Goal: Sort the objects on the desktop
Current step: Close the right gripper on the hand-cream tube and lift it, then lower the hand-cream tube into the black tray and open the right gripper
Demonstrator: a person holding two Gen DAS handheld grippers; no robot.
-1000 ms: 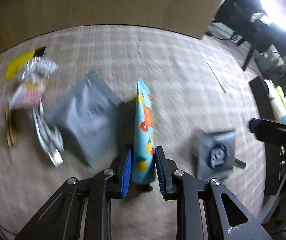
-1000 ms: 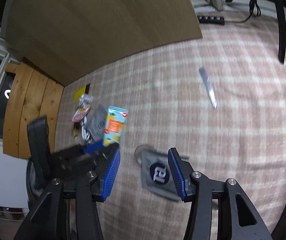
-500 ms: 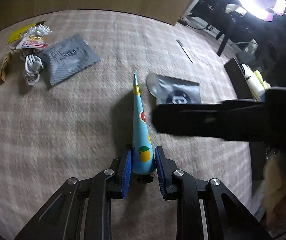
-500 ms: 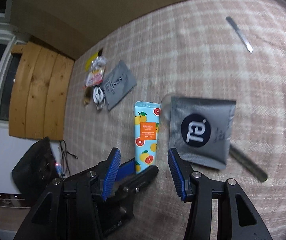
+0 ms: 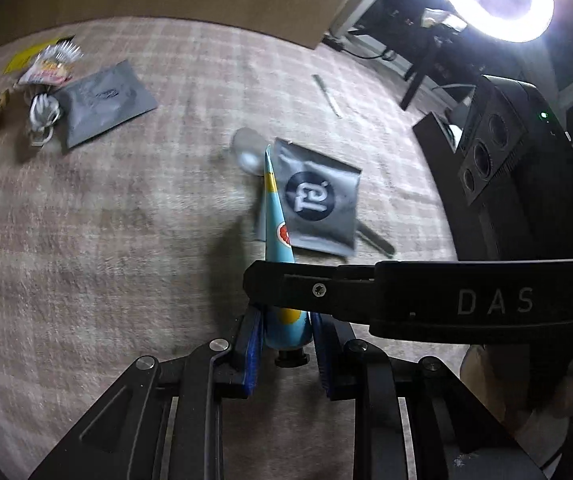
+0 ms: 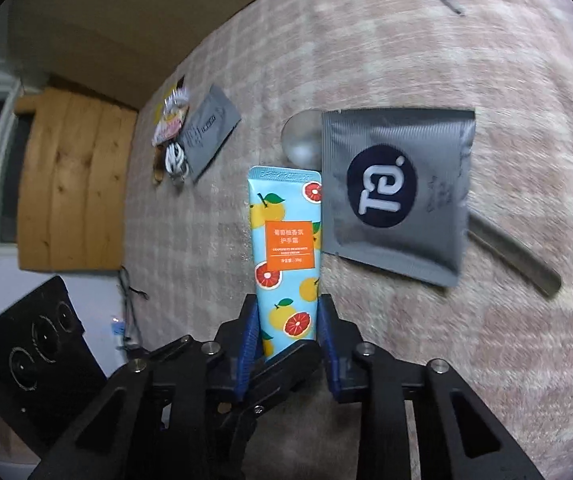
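Note:
My left gripper is shut on a light blue hand cream tube with orange fruit prints, held above the checked tablecloth. My right gripper has closed its blue pads on the same tube, just ahead of the left gripper's fingers, crossing in front in the left wrist view. A grey foil pouch with a round dark logo lies to the tube's right, over a metal spoon.
At the far left lie a second grey pouch, a coiled white cable, a snack wrapper and a yellow packet. A thin metal knife lies at the back. A black stand stands off the table's right edge.
The left gripper carried the tube right, beside the logo pouch. The right gripper moved in and shut on the tube, which it earlier stood open around.

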